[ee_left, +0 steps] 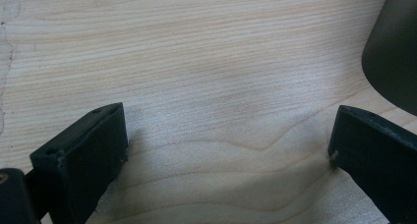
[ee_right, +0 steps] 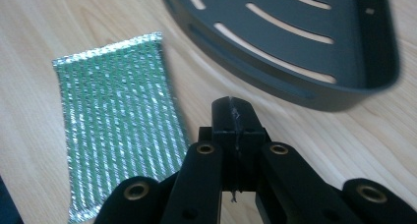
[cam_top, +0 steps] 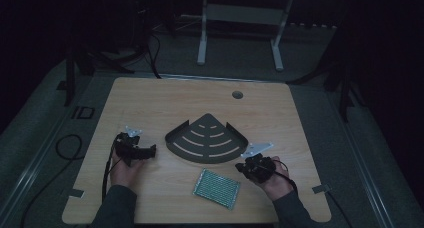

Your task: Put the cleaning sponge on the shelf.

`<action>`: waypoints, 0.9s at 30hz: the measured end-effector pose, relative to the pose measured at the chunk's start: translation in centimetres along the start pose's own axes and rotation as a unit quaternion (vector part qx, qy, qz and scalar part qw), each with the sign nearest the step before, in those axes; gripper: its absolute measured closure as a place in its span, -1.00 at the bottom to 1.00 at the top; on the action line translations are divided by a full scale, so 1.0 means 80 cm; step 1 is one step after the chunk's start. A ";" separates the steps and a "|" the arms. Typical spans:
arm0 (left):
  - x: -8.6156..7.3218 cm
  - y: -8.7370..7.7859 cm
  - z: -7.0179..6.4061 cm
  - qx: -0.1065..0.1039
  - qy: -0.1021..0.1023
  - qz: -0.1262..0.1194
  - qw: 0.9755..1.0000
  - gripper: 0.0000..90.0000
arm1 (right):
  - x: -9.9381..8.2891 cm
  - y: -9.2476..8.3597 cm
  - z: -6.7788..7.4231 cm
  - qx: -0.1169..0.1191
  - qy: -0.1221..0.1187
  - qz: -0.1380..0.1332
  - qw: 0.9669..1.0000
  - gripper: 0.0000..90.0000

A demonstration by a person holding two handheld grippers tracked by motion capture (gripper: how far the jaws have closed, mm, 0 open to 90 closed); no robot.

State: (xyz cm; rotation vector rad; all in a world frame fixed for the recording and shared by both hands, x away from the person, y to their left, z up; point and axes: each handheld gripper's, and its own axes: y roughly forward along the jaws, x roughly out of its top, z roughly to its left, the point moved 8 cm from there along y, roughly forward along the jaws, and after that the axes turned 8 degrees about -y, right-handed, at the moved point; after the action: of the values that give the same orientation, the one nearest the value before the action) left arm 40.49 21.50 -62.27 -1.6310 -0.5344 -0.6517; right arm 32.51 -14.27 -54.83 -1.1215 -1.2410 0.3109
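Right jaws: pressed flat together with nothing between them, seen up close in the right gripper view; the right gripper (ee_right: 231,117) holds nothing.
Right gripper place: at the table's near right in the high view (cam_top: 248,166), just right of the green mesh pad and just below the rack's right corner.
Left jaws: spread wide with only bare wood between them in the left gripper view; the left gripper (ee_left: 228,145) holds nothing.
Left gripper place: near left of the table (cam_top: 148,151), pointing toward the rack's left edge, close but apart from it.
Green mesh pad: a shiny green and silver woven rectangle (ee_right: 120,128) lying flat on the table (cam_top: 150,103), near the front edge (cam_top: 217,188), apart from both grippers.
Corner rack: a dark quarter-round tray with curved slots (cam_top: 206,139), flat at the table's middle, its curved wall facing the person; the same wall shows ahead of the right jaws (ee_right: 295,47).
Step in hand: likely the approach before a pick; neither thing is gripped, and the right gripper sits between pad and rack.
Next move: the right jaws would need to open, come down over the pad's near edge and pinch the thin mesh without sliding it; the left could steady the rack's wall.
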 end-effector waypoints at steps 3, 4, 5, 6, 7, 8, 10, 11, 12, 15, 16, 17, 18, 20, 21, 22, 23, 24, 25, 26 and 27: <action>0.000 0.000 0.000 0.000 0.000 0.000 1.000 -0.96 | 0.008 0.012 0.014 0.012 -0.015 0.004 1.000 1.00; 0.000 0.000 0.000 0.000 0.000 0.000 1.000 -0.96 | 0.008 0.012 0.014 0.012 -0.015 0.004 1.000 1.00; 0.000 0.000 0.000 0.000 0.000 0.000 1.000 -0.96 | 0.010 0.014 0.018 0.015 -0.019 0.004 1.000 1.00; 0.000 0.000 0.000 0.000 0.000 0.000 1.000 -0.96 | 0.011 0.017 0.022 0.018 -0.019 0.004 1.000 1.00; 0.000 0.000 0.000 0.000 0.000 0.000 1.000 -0.96 | 0.013 0.020 0.025 0.021 -0.024 0.004 0.999 1.00; 0.000 0.000 0.000 0.000 0.001 0.000 1.000 -0.96 | 0.014 0.023 0.029 0.025 -0.027 0.005 0.999 1.00; 0.000 0.000 0.000 0.000 0.001 0.000 1.000 -0.96 | 0.016 0.029 0.038 0.033 -0.036 0.009 0.999 1.00; 0.000 0.000 0.000 0.000 0.001 0.000 1.000 -0.96 | 0.016 0.033 0.042 0.037 -0.039 0.014 0.998 1.00; 0.000 0.000 0.000 0.000 0.000 0.000 1.000 -0.96 | 0.016 0.036 0.046 0.040 -0.043 0.015 0.998 1.00; 0.000 0.000 0.000 0.000 0.001 0.000 1.000 -0.96 | 0.013 0.044 0.055 0.048 -0.050 0.024 0.997 1.00; 0.000 0.000 0.000 0.000 0.001 0.000 1.000 -0.96 | 0.011 0.047 0.057 0.048 -0.053 0.029 0.997 1.00; 0.000 0.000 0.000 0.000 0.001 0.000 1.000 -0.96 | 0.009 0.049 0.057 0.048 -0.054 0.033 0.997 1.00; 0.000 0.000 0.000 0.000 0.001 0.000 1.000 -0.96 | 0.006 0.051 0.058 0.048 -0.055 0.038 0.997 1.00; 0.000 0.000 0.000 0.000 0.000 0.000 1.000 -0.96 | 0.000 0.053 0.057 0.047 -0.052 0.042 0.997 1.00; 0.000 0.000 0.000 0.000 0.000 0.000 1.000 -0.96 | -0.001 0.052 0.056 0.050 -0.049 0.039 0.997 1.00; 0.000 0.000 0.000 0.000 0.000 0.000 1.000 -0.96 | -0.001 0.052 0.056 0.050 -0.049 0.039 0.997 1.00; 0.000 0.000 0.000 0.000 0.001 0.000 1.000 -0.96 | -0.003 0.051 0.055 0.048 -0.047 0.039 0.997 1.00; 0.000 0.000 0.000 0.000 0.001 0.000 1.000 -0.96 | -0.007 0.048 0.051 0.044 -0.044 0.042 0.997 1.00; 0.000 0.000 0.000 0.000 0.001 0.000 1.000 -0.96 | -0.009 0.047 0.049 0.043 -0.044 0.042 0.997 1.00; 0.000 0.000 0.000 0.000 0.001 0.000 1.000 -0.96 | -0.011 0.046 0.047 0.041 -0.043 0.042 0.997 1.00; 0.000 0.000 0.000 0.000 0.000 0.000 1.000 -0.96 | -0.013 0.044 0.045 0.040 -0.040 0.043 0.997 1.00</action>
State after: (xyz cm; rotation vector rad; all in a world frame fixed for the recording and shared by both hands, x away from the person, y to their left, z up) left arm 40.49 21.50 -62.27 -1.6310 -0.5341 -0.6517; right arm 30.28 -11.54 -58.65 -1.1039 -1.2411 0.4703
